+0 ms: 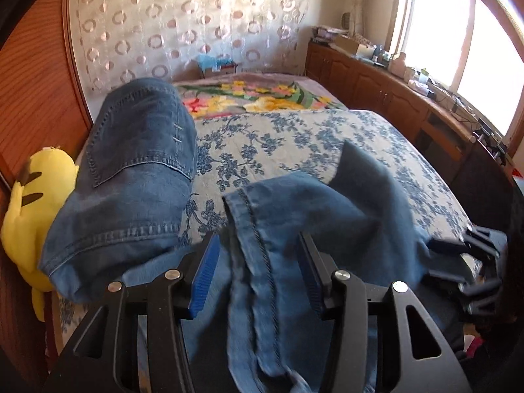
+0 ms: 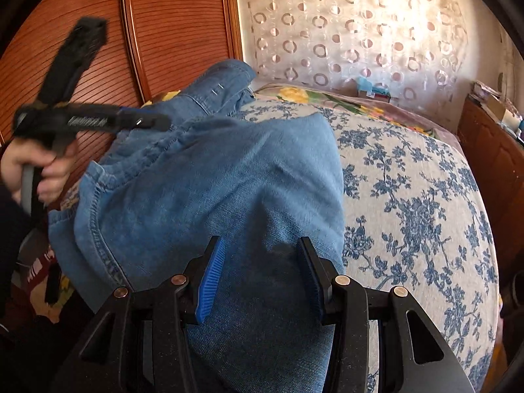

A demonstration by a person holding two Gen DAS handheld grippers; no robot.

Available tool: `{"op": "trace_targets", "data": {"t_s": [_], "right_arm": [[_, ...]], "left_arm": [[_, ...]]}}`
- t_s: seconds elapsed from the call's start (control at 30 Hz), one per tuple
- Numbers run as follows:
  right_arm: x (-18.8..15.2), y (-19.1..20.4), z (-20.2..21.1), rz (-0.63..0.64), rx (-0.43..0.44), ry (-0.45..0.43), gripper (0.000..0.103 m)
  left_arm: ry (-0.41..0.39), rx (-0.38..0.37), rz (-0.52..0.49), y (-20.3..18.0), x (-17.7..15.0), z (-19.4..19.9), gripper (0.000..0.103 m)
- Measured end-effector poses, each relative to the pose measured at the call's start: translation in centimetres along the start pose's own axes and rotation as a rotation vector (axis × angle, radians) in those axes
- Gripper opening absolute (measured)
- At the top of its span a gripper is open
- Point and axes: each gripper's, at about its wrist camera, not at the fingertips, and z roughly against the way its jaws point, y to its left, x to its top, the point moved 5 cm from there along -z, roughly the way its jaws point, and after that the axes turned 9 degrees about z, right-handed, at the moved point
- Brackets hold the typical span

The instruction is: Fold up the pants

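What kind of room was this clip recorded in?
Most likely a home bedroom. The jeans lie across a bed with a blue floral bedspread, a yellow plush toy sits at the bedside, and cluttered wooden cabinets run beneath a sunny window.

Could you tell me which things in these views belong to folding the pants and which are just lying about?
Part of the job:
- jeans, draped between both sets of open fingers
- left gripper
- right gripper
- floral bedspread, the work surface

Just lying about:
- yellow plush toy
- flowered blanket
- cluttered wooden cabinet
- box by the curtain
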Motion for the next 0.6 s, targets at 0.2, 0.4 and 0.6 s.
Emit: {"op": "trace_targets", "data": {"t_s": [0.2, 0.4, 0.6], "right_arm": [[-0.7, -0.1, -0.8, -0.024, 0.008, -0.009, 0.047], [-1.0, 0.3, -1.1, -0.006, -0.010, -0.010, 0.048], [-1.0, 0.0, -0.9, -0.016, 0.001, -0.011, 0.048]], "left_arm": [[0.045, -0.014, 0.003, 0.3, 0.8, -2.7, 0.050], [0.099, -0.051, 0.016, 0.2, 1.0, -4.7, 0.031], [-0.010, -0.042, -0.008, -0.6, 1.4, -1.2, 0.004]]}}
